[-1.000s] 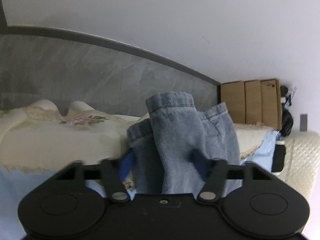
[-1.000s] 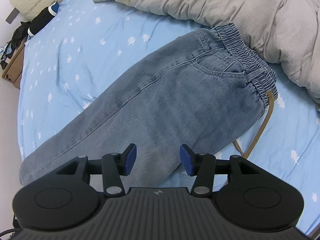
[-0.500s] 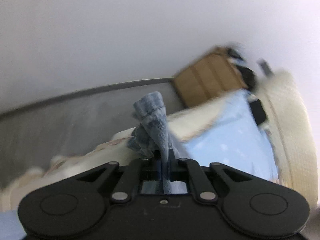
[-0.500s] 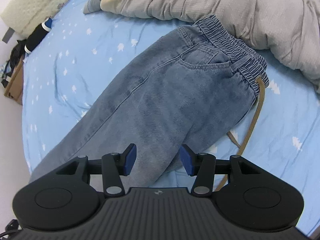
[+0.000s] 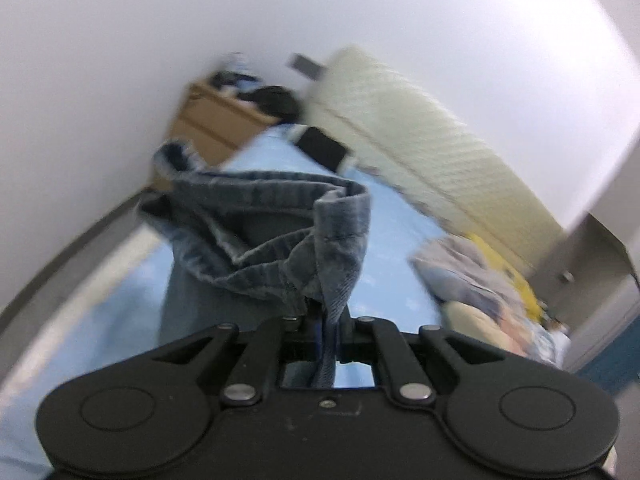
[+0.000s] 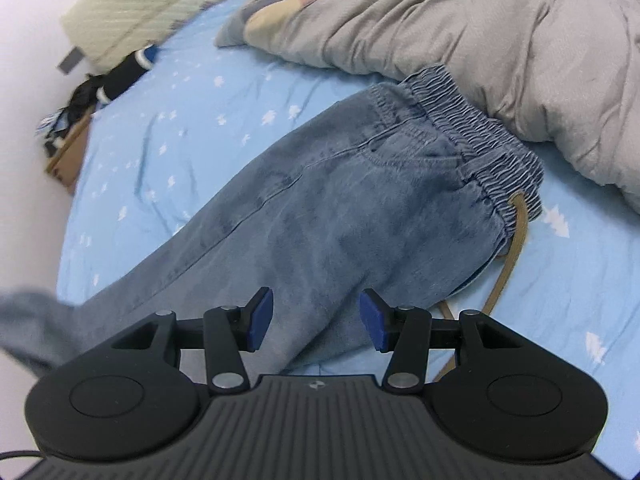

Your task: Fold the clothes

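Note:
Blue jeans (image 6: pixel 340 208) lie on the blue star-print bed sheet (image 6: pixel 192 112), elastic waistband (image 6: pixel 480 140) at the right with a tan drawstring (image 6: pixel 508 248). My left gripper (image 5: pixel 324 320) is shut on the jeans' leg cuffs (image 5: pixel 288 240) and holds them lifted above the bed. The lifted leg end shows blurred at the left edge of the right wrist view (image 6: pixel 28 316). My right gripper (image 6: pixel 316 320) is open and empty, hovering over the thigh part of the jeans.
A grey duvet (image 6: pixel 500 40) lies heaped against the waistband at the right. A cream padded headboard (image 5: pixel 420 140) and black items (image 6: pixel 116 80) stand at the bed's far end. A cardboard box (image 5: pixel 216 120) sits by the white wall.
My left gripper shut on the leg cuffs and swung round with them, lifted. My right gripper moved slightly along the jeans and stayed open.

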Demonstrator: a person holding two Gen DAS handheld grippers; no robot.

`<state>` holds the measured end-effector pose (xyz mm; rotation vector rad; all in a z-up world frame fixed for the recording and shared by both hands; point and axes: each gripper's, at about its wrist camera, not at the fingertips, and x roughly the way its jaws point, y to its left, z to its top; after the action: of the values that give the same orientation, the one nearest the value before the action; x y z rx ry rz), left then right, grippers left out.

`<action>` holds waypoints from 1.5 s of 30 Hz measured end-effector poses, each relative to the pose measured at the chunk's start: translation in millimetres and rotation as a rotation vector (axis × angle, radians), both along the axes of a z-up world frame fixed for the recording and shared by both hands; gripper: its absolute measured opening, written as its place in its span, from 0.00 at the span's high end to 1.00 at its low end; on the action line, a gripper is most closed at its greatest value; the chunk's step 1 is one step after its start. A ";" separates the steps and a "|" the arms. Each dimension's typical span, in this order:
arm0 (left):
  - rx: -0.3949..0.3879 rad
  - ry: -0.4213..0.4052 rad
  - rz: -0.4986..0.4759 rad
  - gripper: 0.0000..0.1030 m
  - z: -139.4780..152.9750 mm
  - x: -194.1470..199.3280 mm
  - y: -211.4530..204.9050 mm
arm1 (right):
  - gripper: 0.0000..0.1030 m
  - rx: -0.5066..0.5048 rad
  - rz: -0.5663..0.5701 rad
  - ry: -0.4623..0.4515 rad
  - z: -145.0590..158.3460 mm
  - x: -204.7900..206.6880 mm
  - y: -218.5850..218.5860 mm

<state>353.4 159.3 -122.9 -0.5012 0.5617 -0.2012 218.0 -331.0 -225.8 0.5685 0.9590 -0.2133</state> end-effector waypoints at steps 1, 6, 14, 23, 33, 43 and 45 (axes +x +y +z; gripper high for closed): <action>0.008 -0.014 -0.035 0.96 -2.7 -1.8 -19.4 | 0.50 0.002 0.014 -0.011 -4.0 -5.0 -1.1; 0.025 -0.056 -0.167 0.96 -34.5 -15.3 -108.2 | 0.50 0.020 0.074 -0.070 -35.2 -31.2 -10.8; 0.005 0.030 -0.291 0.96 -150.6 -65.7 -200.4 | 0.50 -0.018 0.183 -0.126 -89.7 -65.9 -34.6; 0.054 0.124 -0.302 0.92 -188.6 -79.8 -220.0 | 0.51 -0.043 0.199 -0.135 -90.5 -81.0 -50.7; 0.097 0.230 -0.184 0.46 -138.8 -106.8 -152.1 | 0.53 -0.056 0.437 -0.343 -11.8 13.3 35.3; 0.109 0.315 0.024 0.34 -150.8 -68.4 -54.1 | 0.63 -0.021 0.497 -0.150 -74.8 91.5 87.5; 0.109 0.345 0.039 0.32 -155.9 -62.3 -42.2 | 0.64 -0.007 0.485 -0.121 -89.0 92.4 86.2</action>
<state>291.1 117.1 -278.8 -0.4422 0.8938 -0.0455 310.4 -244.8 -314.8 0.3244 0.9493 0.2487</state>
